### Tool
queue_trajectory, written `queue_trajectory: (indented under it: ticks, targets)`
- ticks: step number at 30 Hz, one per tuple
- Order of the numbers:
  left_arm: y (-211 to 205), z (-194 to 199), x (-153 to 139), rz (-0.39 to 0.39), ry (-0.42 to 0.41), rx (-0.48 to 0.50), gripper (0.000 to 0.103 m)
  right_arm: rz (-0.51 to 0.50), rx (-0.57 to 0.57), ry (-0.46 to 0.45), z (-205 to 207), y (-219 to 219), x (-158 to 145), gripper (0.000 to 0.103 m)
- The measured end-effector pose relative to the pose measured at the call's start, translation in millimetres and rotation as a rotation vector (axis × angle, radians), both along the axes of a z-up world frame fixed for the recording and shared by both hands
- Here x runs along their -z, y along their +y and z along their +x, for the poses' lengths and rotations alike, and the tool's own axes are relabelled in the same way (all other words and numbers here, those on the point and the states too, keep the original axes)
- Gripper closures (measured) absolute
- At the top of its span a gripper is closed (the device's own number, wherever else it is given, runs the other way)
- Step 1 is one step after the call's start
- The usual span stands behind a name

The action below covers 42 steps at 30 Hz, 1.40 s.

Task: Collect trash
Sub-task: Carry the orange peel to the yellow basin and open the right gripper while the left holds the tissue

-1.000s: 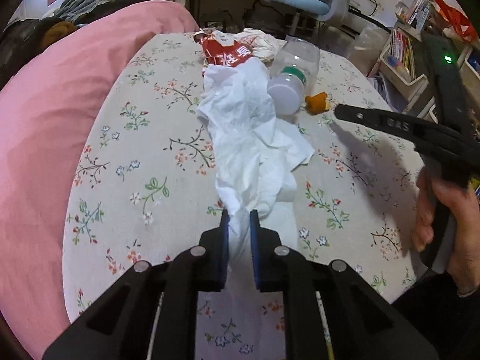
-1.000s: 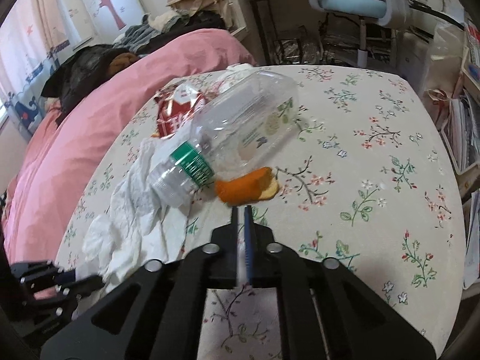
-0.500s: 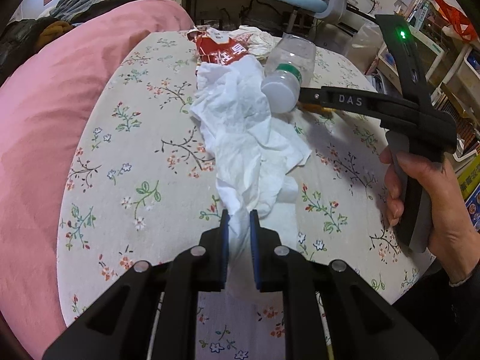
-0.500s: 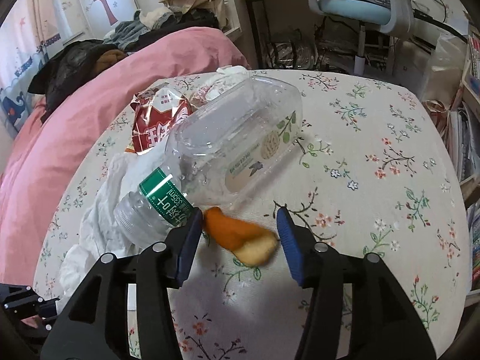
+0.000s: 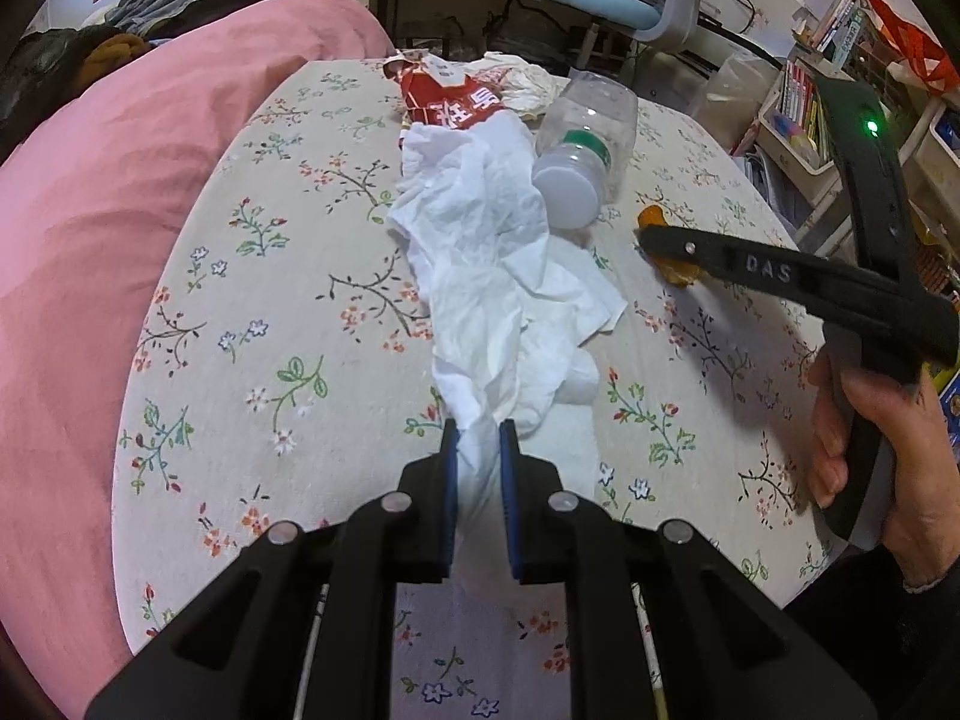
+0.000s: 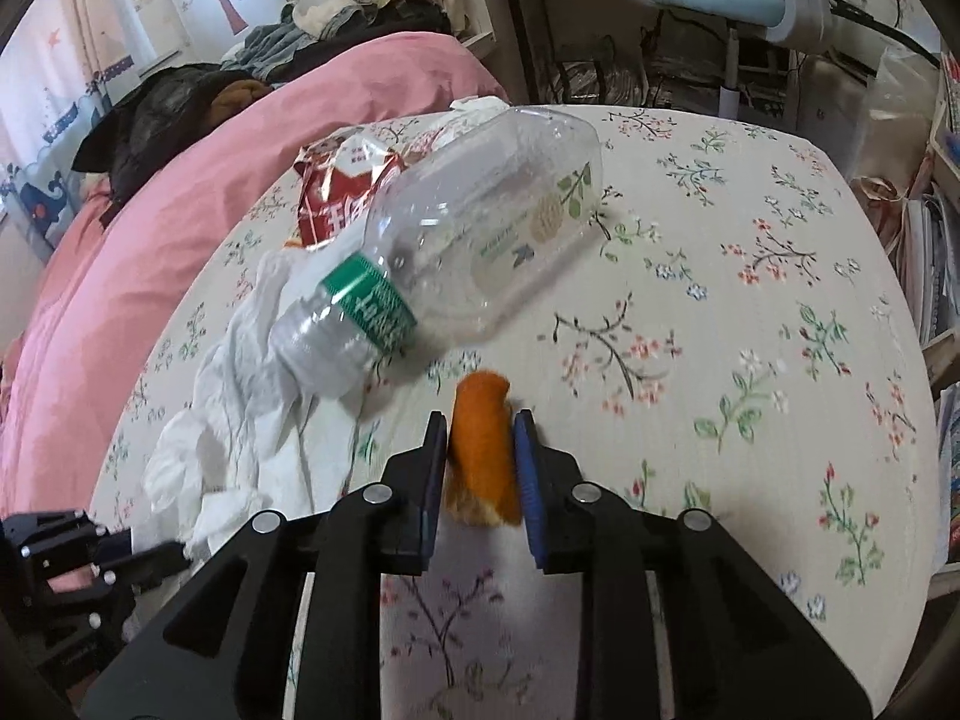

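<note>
Floral tabletop [image 6: 750,312], frame centre: right hand-held gripper [image 6: 480,468], jaws just closing, clamps orange peel [image 6: 483,450]; left hand-held gripper [image 5: 477,468] pinches white tissue [image 5: 486,252]. Bottle [image 6: 468,240] lies above the peel.

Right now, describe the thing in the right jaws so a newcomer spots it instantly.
On the floral tablecloth, look just below the neck end of the clear plastic bottle lying on its side. The orange peel sits between the right gripper jaws: the only orange scrap, curled, beside white tissue.

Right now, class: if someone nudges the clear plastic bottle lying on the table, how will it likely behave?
The bottle lies on its side and looks empty, so it is probably light and apt to roll. Its neck rests on crumpled tissue, which may check it.
</note>
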<state>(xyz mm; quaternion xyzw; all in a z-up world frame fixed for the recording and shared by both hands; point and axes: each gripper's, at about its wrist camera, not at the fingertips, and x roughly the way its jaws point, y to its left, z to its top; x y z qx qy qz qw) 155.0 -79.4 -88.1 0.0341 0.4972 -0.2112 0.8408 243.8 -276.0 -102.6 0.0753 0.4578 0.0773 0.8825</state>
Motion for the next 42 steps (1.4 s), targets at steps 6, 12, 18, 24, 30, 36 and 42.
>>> queue_trajectory:
  ticks: [6,12,18,24,30,36,42]
  targets:
    - [0,-1,1,0.005,-0.010,0.009,0.089,-0.058,-0.017,-0.015,-15,9,-1,0.086]
    - [7,-10,-15,-0.052,-0.052,0.010,0.090,-0.013,-0.022,-0.060,-42,12,-17,0.088]
    - [9,-22,-24,-0.068,-0.086,0.009,0.090,0.031,-0.054,-0.102,-91,25,-35,0.089]
    - [6,-45,-28,-0.070,-0.120,0.033,0.090,0.035,-0.123,-0.111,-147,49,-43,0.089]
    - [9,-63,-31,-0.074,-0.130,0.038,0.090,0.050,-0.184,-0.071,-205,70,-43,0.089]
    - [11,-81,-30,-0.072,-0.133,0.039,0.090,0.049,-0.253,0.041,-266,93,-22,0.088]
    - [17,-96,-33,-0.083,-0.137,0.036,0.090,-0.023,-0.308,0.146,-292,118,1,0.084]
